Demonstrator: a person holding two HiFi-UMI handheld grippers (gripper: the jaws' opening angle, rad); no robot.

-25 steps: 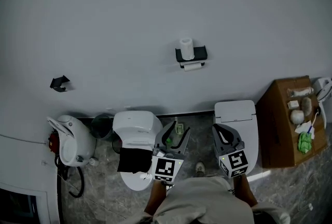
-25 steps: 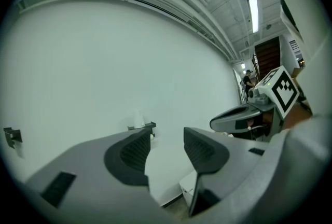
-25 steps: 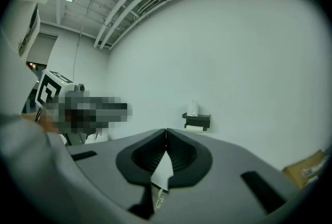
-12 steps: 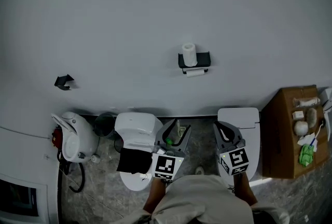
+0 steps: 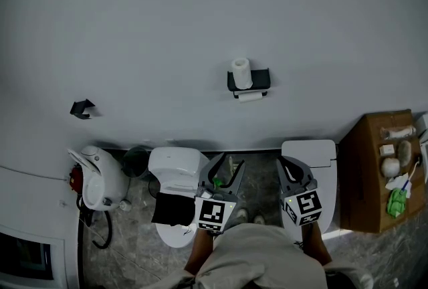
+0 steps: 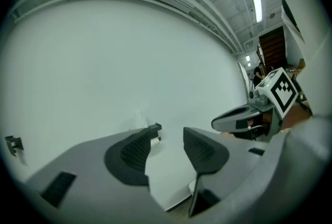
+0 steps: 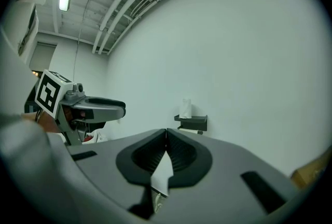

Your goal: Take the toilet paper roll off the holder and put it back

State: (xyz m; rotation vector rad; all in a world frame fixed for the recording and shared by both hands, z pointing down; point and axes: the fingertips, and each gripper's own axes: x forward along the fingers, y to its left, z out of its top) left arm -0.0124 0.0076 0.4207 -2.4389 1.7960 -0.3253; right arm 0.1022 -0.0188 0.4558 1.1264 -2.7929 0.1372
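Roll (image 5: 241, 72) is standing upright on top of the holder (image 5: 258, 79) on the wall (image 5: 200, 27), untouched. A 2nd bit of paper (image 5: 250, 97) is hanging just under the holder. Both grippers are hovering well below the holder.

L gripper (image 5: 229, 162): fingers (image 6: 136, 151) standing apart, nothing btwn them. R gripper (image 5: 281, 164): fingers (image 7: 181, 155) closed tip to tip, empty.

Risks, as I'm judging it:
- Roll looks to be sitting loose on a narrow ledge. A nudge from one finger before the other closes is prob tipping it off the holder.
- R fingers need opening before reaching, else they're just poking it.
- Paper is soft, so squeezing hard is denting it.
- Coming up from below is risking a snag on the paper under the holder.

Room:
- Wall around the holder is bare on all sides, so approach is wide open.
- Below the holder it's getting tight: L toilet (image 5: 175, 167) below-left, R toilet (image 5: 306, 152) below-right, box (image 5: 371, 147) further right.
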